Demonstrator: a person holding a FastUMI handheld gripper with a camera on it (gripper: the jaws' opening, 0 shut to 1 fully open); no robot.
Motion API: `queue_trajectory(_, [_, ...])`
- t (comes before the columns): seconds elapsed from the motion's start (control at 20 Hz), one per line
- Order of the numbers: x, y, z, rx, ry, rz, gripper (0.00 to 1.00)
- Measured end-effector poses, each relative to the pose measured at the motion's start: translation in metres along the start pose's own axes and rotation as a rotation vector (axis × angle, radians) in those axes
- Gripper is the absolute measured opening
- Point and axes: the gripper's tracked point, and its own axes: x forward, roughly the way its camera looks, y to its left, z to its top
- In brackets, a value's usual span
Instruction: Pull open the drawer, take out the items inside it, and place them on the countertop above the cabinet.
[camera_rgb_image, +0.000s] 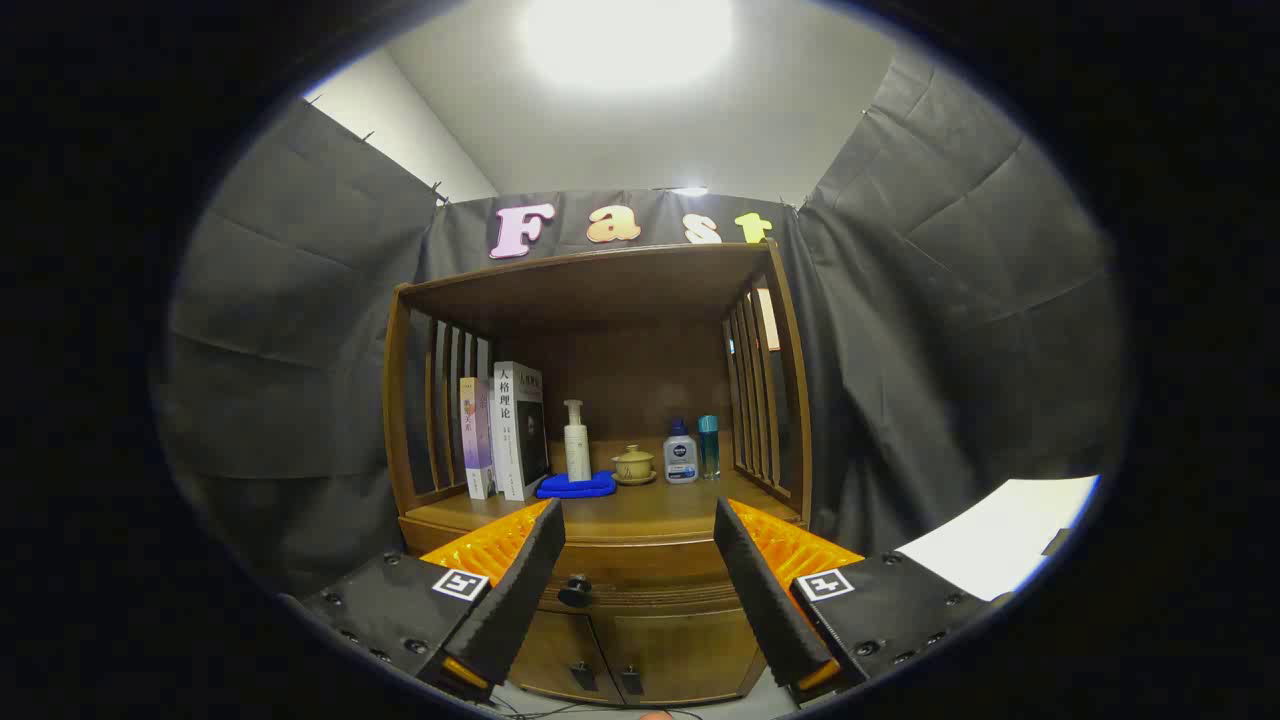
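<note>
Currently the gripper is held wide open and empty. The shut drawer lies straight ahead; its knob is seen between the fingers, toward eleven o'clock, nearer the left finger, below the countertop.

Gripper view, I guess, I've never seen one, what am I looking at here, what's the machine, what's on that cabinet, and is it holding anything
This is a hand-held gripper with a camera riding on it, looking forward along its two fingers. They are open and hold nothing. Ahead stands a wooden cabinet. Between the fingers you see the drawer's dark knob; the drawer is shut. On the countertop above stand two books, a white pump bottle on a folded blue cloth, a small lidded cup, a small bottle with a blue cap and a teal bottle.
</note>
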Motion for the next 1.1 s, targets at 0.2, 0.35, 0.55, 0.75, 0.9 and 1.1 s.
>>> queue_trajectory(0.2, [0.0,0.001,-0.002,0.002,0.001,-0.003,0.96])
queue_trajectory(0.35, [0.0,0.002,-0.003,0.006,0.004,-0.003,0.96])
queue_trajectory(0.55, [-0.002,0.005,-0.006,0.004,0.005,0.0,0.96])
queue_trajectory(0.75, [-0.001,0.006,-0.007,0.003,0.006,0.0,0.96])
queue_trajectory(0.9, [-0.001,0.006,-0.007,0.009,0.005,-0.001,0.96])
queue_trajectory(1.1, [0.0,0.006,-0.011,0.007,0.013,-0.001,0.96])
